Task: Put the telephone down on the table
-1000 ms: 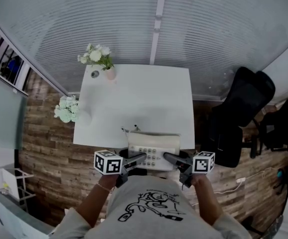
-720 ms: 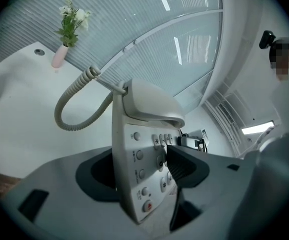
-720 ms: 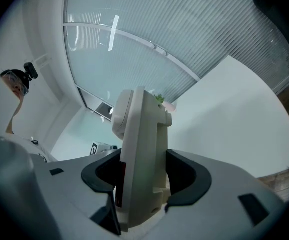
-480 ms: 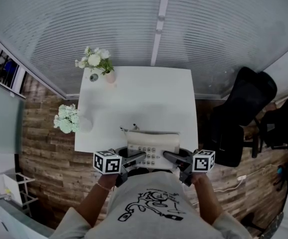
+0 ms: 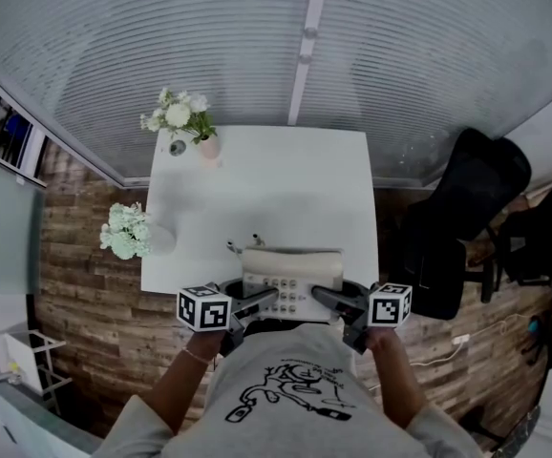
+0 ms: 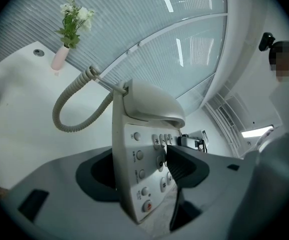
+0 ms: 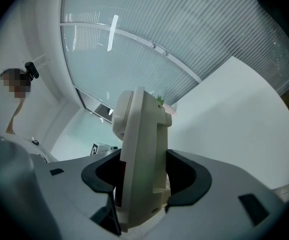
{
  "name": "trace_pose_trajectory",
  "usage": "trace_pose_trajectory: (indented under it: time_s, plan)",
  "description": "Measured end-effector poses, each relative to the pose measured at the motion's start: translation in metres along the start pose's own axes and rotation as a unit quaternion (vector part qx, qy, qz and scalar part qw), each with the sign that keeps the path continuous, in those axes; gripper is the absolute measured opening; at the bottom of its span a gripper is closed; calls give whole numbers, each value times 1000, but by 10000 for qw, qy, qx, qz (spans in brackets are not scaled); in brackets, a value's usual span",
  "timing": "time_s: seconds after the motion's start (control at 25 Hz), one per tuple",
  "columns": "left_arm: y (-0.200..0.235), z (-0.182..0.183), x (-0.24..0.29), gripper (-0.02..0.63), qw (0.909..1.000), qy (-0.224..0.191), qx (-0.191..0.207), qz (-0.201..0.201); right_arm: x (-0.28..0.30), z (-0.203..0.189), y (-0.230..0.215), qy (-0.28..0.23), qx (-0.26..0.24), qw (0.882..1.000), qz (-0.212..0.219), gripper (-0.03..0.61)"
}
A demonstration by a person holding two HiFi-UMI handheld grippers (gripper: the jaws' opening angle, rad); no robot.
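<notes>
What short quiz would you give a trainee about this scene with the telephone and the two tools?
1. True or false: the left tool and the right tool both grip the telephone.
2. Where does the pink vase stand? A) far left corner of the table B) on the floor C) on the telephone
3. What joins the handset to the telephone's base?
Key: 1 true; 2 A; 3 a coiled cord.

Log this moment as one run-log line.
left gripper: shut on telephone | right gripper: shut on telephone | telephone: held over near edge of table
</notes>
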State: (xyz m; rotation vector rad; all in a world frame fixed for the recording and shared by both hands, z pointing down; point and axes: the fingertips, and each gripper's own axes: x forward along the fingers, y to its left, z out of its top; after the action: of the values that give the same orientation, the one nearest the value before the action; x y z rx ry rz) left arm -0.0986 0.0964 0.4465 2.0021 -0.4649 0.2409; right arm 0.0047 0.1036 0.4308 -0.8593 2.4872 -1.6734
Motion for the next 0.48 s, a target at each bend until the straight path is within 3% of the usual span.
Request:
trace_pose_trajectory:
  time_s: [0.48]
  plan:
    - [-5, 27, 37, 282, 10000, -14, 48, 29, -16, 36, -21, -9, 73, 9999, 72, 272]
